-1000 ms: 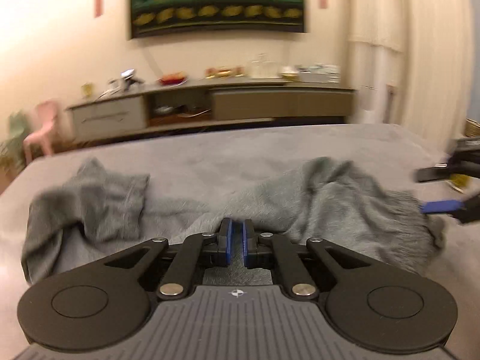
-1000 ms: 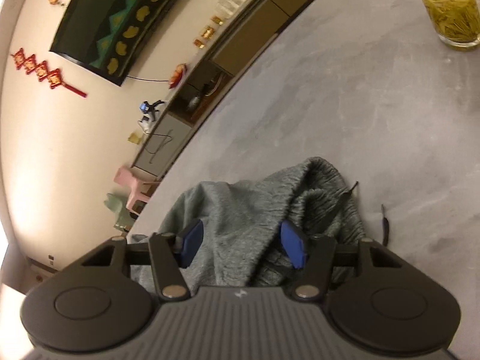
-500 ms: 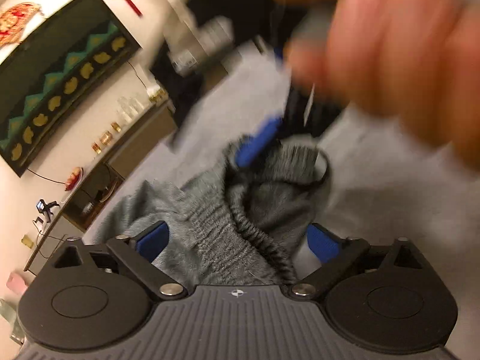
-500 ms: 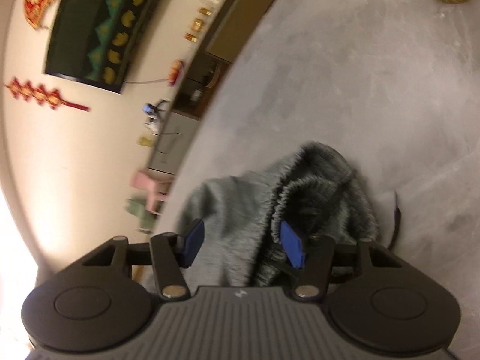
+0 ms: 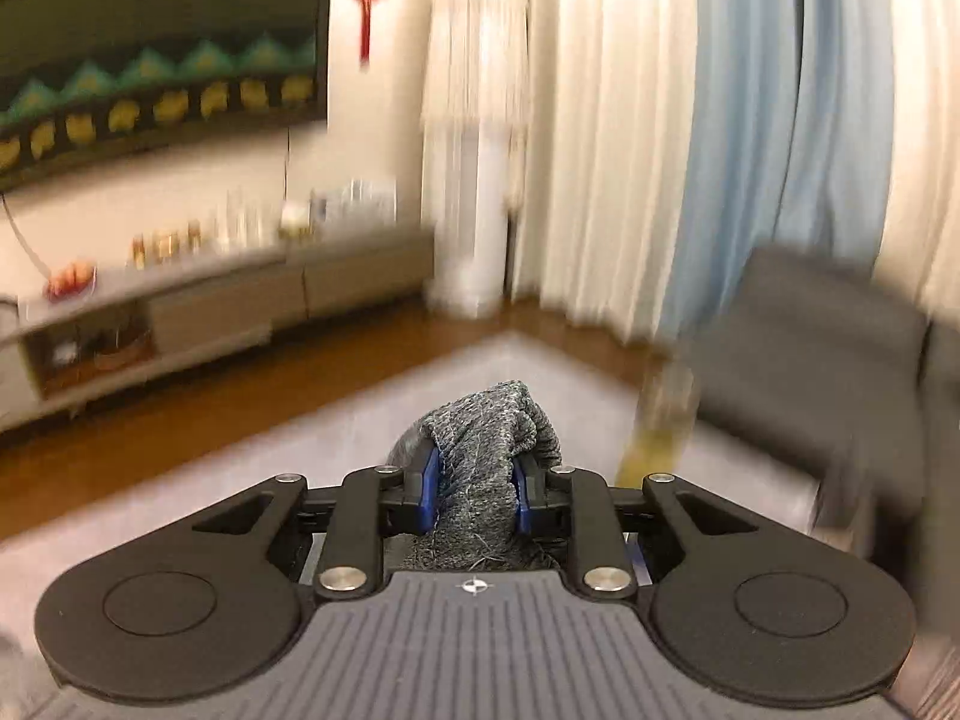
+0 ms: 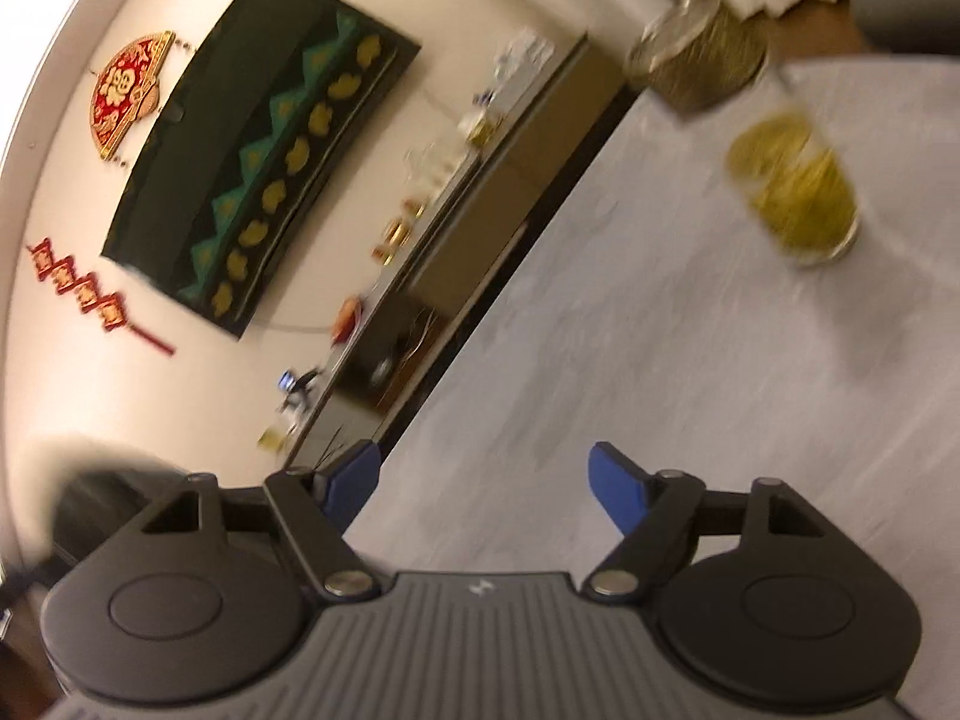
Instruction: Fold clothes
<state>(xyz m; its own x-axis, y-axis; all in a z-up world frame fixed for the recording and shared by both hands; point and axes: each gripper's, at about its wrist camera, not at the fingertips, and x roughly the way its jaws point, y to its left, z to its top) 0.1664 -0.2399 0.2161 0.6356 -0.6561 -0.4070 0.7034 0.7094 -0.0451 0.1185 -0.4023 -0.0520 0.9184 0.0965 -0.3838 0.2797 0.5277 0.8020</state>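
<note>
A bunched fold of grey knitted garment [image 5: 483,444] stands up between the blue pads of my left gripper [image 5: 474,489], which is shut on it and lifted above the grey table [image 5: 252,480]. The rest of the garment is hidden below the gripper body. In the right wrist view my right gripper [image 6: 486,483] is open, its blue fingers [image 6: 615,489] spread wide with nothing between them, hovering over the bare grey table [image 6: 690,360]. No garment shows in that view.
A glass of yellow-green tea [image 6: 798,198] stands on the table ahead of the right gripper, and shows blurred as a glass [image 5: 654,426] in the left view. A grey chair [image 5: 804,354], curtains [image 5: 720,120] and a low sideboard [image 5: 198,312] lie beyond the table.
My left gripper went from shut and empty to wide over the waistband, then shut on the garment and lifted it. My right gripper drew away from the garment, still open.
</note>
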